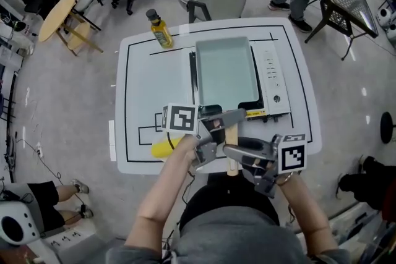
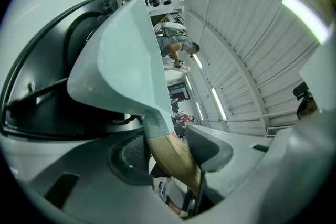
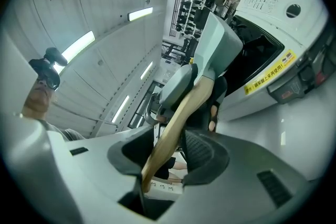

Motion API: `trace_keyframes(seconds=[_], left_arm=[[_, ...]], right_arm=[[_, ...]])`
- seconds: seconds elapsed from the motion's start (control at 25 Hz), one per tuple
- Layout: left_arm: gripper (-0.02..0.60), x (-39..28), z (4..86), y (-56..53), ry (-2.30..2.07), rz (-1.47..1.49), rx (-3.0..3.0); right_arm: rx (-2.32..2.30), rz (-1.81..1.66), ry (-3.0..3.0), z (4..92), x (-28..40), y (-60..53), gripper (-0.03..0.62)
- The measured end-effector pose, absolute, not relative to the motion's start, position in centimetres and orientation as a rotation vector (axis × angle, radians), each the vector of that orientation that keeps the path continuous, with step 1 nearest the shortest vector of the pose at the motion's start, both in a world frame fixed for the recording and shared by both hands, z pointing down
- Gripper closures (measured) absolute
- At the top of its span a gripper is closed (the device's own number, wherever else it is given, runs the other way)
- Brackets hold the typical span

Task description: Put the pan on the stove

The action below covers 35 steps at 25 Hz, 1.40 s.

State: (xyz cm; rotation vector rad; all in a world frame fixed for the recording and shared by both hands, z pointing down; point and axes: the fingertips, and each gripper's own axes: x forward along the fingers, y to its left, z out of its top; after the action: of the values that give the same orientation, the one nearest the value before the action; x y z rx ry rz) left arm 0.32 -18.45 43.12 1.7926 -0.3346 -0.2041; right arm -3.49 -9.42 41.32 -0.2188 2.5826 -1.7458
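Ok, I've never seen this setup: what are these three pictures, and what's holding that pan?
There is no robot here: a person holds a pair of tongs in each hand. The top-down picture comes from a camera on their head. The other two cameras ride on the tongs and look along the jaws. On the white table stand a stove, an oil bottle and something yellow I cannot identify. The pale rectangular pan is over the stove. The left tongs and right tongs are both clamped on its wooden handle.

The white table [image 1: 139,83] carries a stove [image 1: 272,80], oil bottle [image 1: 161,31] and a yellow object [image 1: 164,146].
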Motion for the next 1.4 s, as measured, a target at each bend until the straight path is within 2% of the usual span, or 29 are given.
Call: trace_keyframes(seconds=[0.92,1.4], left_arm=[[0.39,0.6,43.6,-19.3,-0.364,-0.19,1.74],[0.39,0.7,43.7,-19.4,-0.38,-0.187,1.738]], right_arm=[[-0.171,-1.784,2.521,41.4,-3.0,-10.3,0.422],[-0.247,-1.694,2.631,41.0,-2.3,-10.4,0.422]])
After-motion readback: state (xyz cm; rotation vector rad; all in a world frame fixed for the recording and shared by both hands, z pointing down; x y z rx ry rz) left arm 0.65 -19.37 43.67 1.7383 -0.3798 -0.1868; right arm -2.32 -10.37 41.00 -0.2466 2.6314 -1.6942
